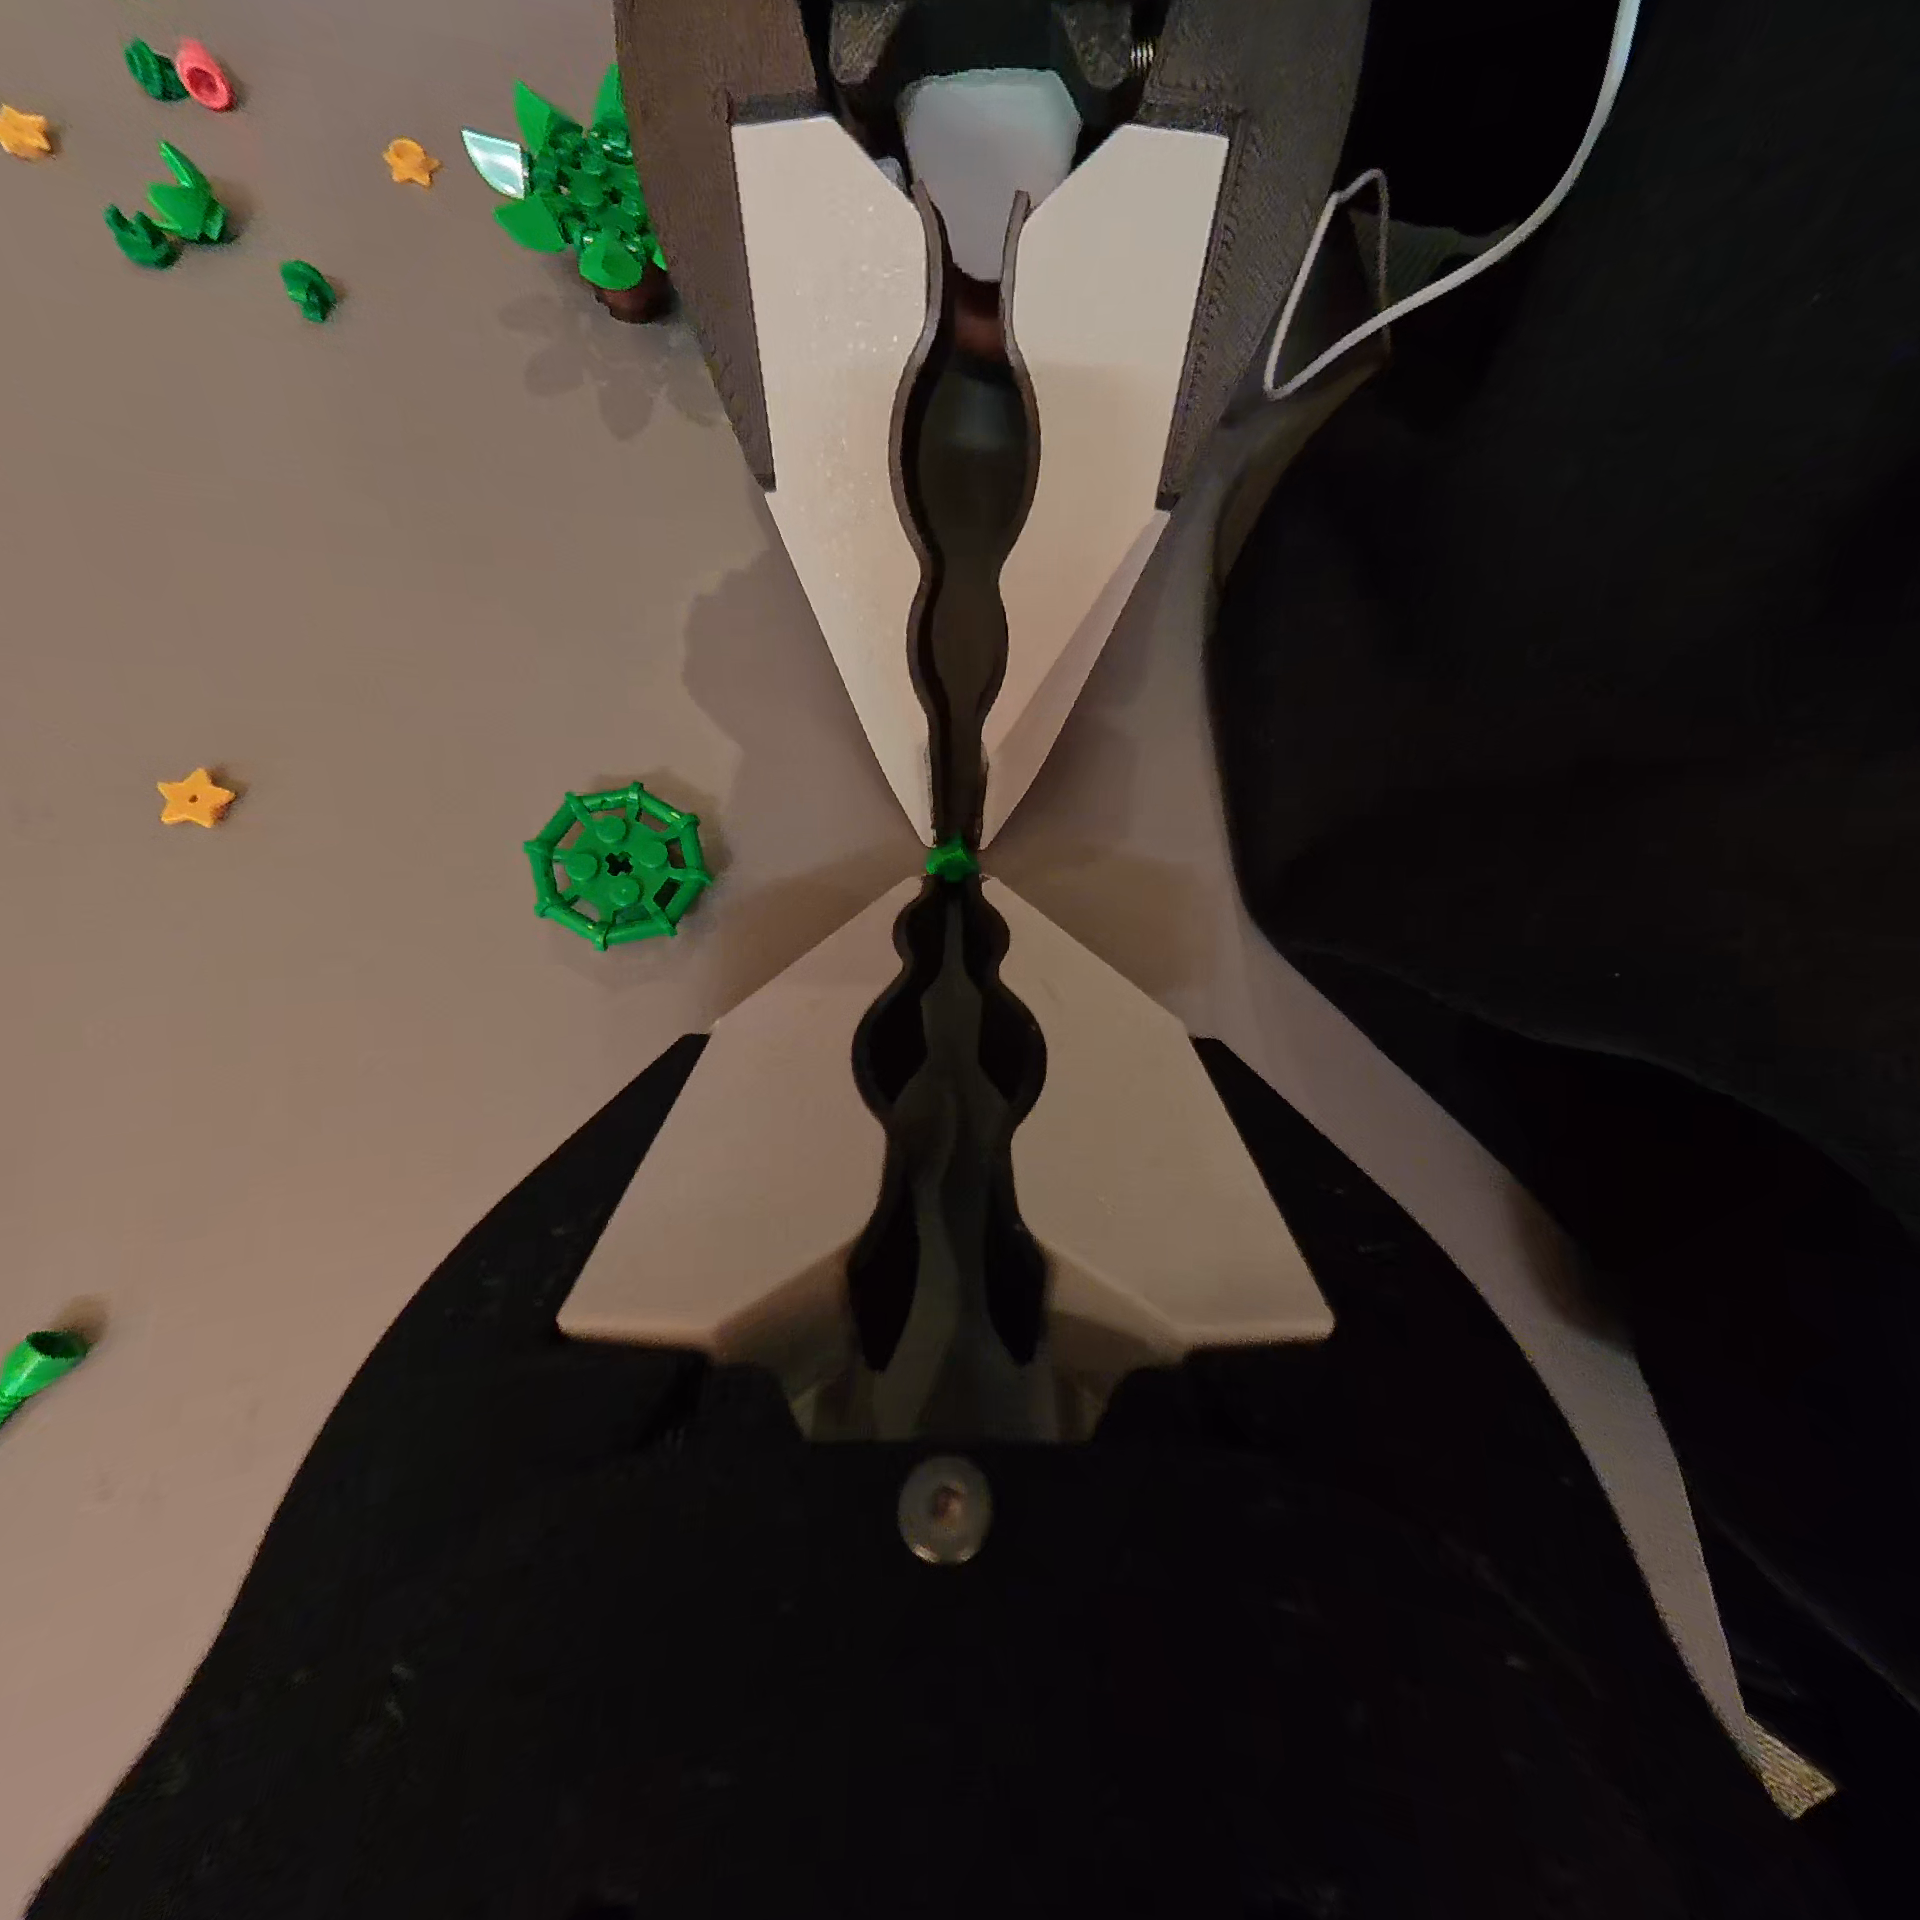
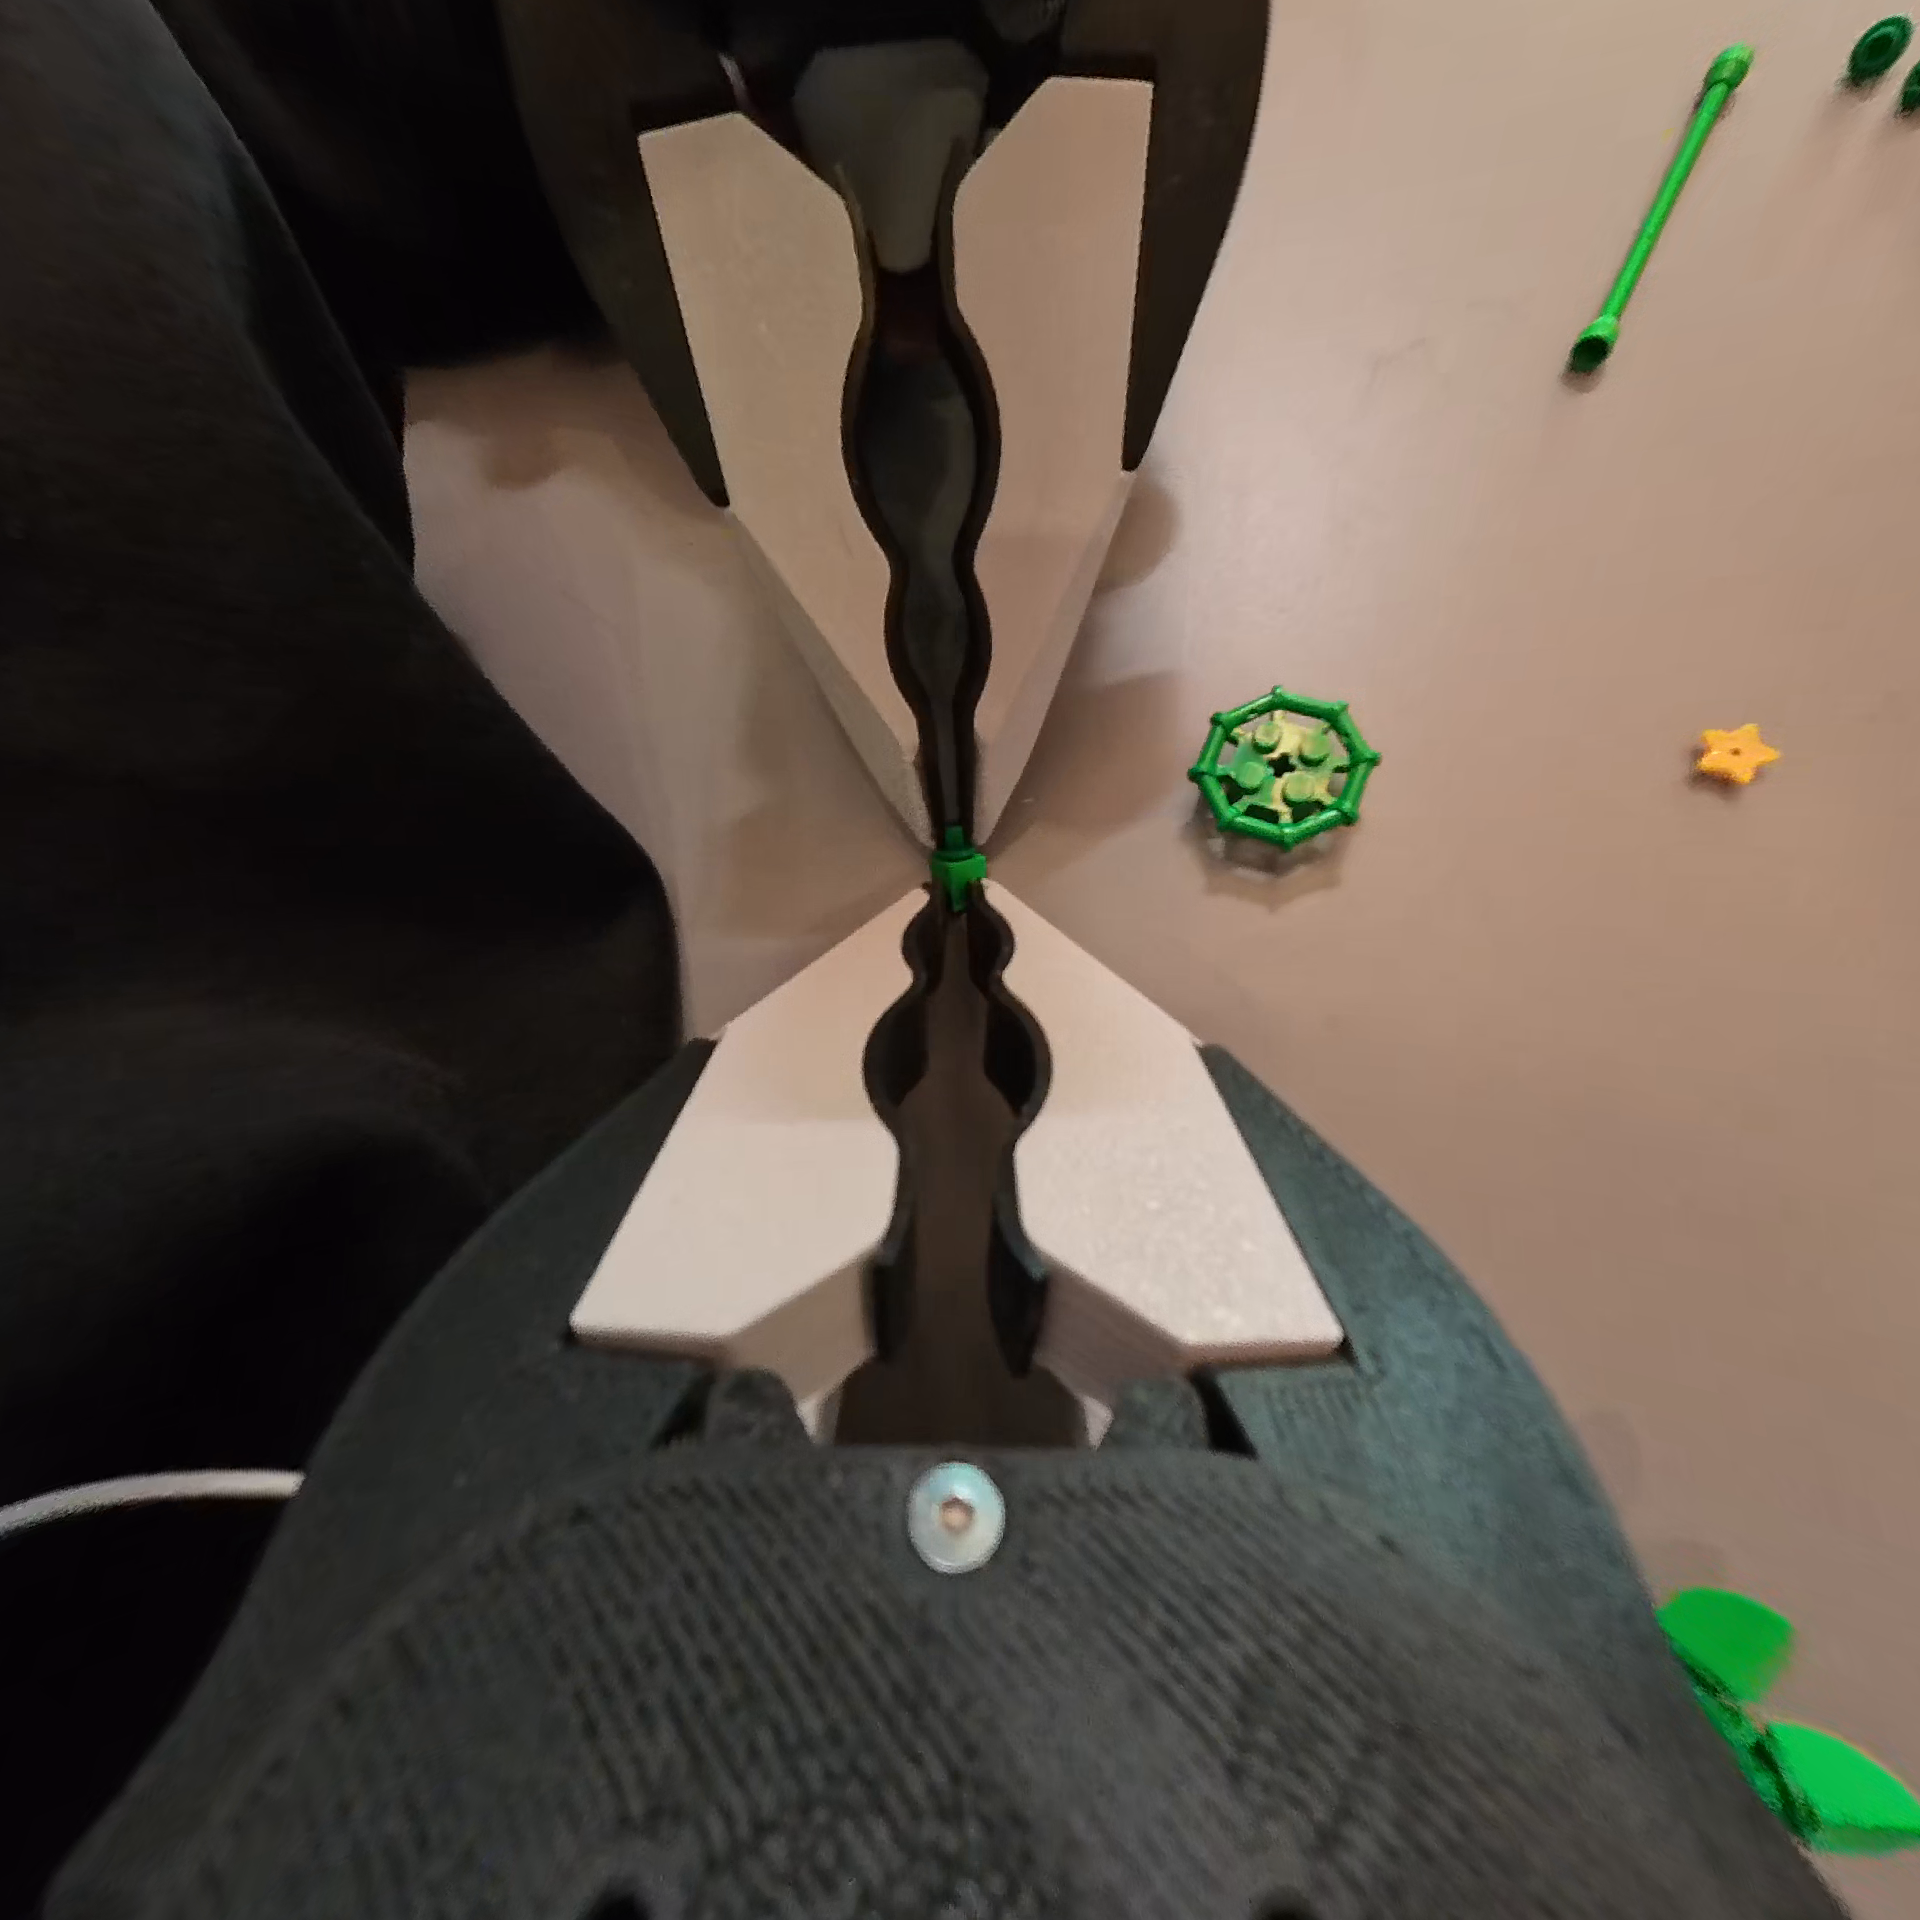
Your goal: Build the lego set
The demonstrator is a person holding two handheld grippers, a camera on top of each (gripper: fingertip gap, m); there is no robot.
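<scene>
My two grippers meet tip to tip above the tan table [image 1: 312, 623]. In the left wrist view my left gripper [image 1: 948, 885] comes from below and the right gripper [image 1: 954, 829] from above. Both are shut on one small green lego piece [image 1: 951, 860] held between their tips. In the right wrist view my right gripper [image 2: 952, 896] is below, the left gripper [image 2: 952, 821] above, with the small green piece [image 2: 956, 868] between them. A green round web-shaped plate [image 1: 618, 865] lies on the table beside the tips; it also shows in the right wrist view [image 2: 1286, 767].
A green leafy assembly [image 1: 587, 203], yellow stars [image 1: 195, 797] [image 2: 1735, 751], small green pieces [image 1: 177, 208] and a pink piece [image 1: 205, 75] lie scattered. A green bar [image 2: 1662, 208] and green leaves [image 2: 1787, 1714] lie farther off. Black cloth [image 1: 1558, 831] [image 2: 260, 727] and a white cable [image 1: 1340, 301] border the table. From either gripper's tips it is about 6 centimetres to the green round web-shaped plate [image 1: 618, 865]. It turns up in the right wrist view [image 2: 1288, 766] as well.
</scene>
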